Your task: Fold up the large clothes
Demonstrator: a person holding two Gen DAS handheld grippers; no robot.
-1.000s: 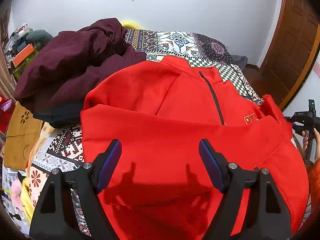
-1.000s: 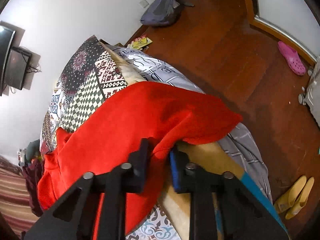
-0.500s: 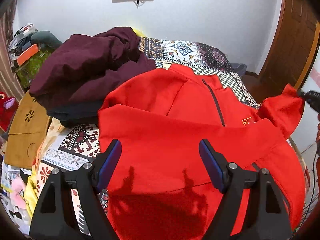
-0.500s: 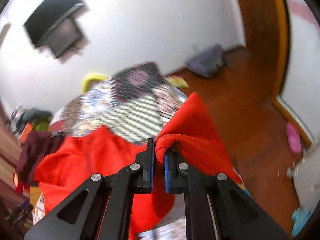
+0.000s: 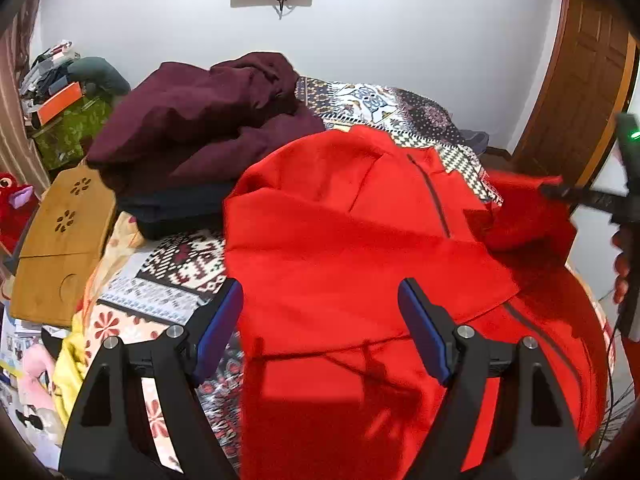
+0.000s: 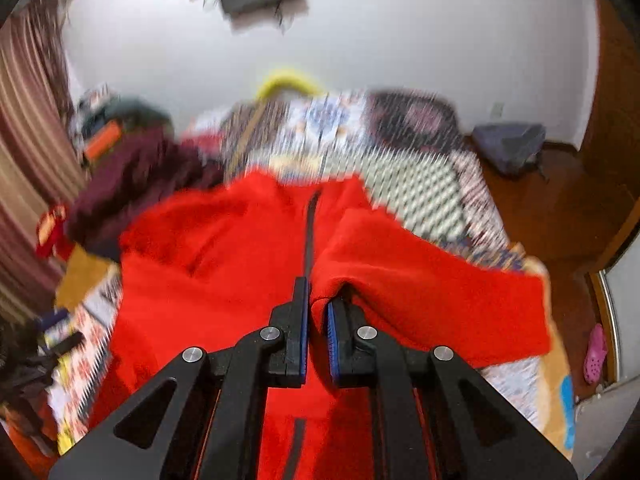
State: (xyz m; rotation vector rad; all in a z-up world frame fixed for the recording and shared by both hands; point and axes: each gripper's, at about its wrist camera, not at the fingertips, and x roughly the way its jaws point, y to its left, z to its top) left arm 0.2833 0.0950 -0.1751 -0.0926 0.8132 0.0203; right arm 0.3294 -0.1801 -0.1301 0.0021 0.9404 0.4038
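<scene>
Red jacket (image 5: 340,240) spread on a patterned bedspread (image 5: 376,100), just right of a maroon pile of clothes (image 5: 200,120). Zip (image 5: 436,200) running away from the cameras toward the far wall, so long axis lying front to back, collar end farthest. Right claw (image 6: 316,312) clamped tight on a fold of a red sleeve (image 6: 420,292), holding it lifted above the jacket's right side, cloth trailing off rightward. Left claw (image 5: 320,316) hanging over the jacket's near part, jaws spread wide, gripping nothing. Right-wrist view heavily blurred.
</scene>
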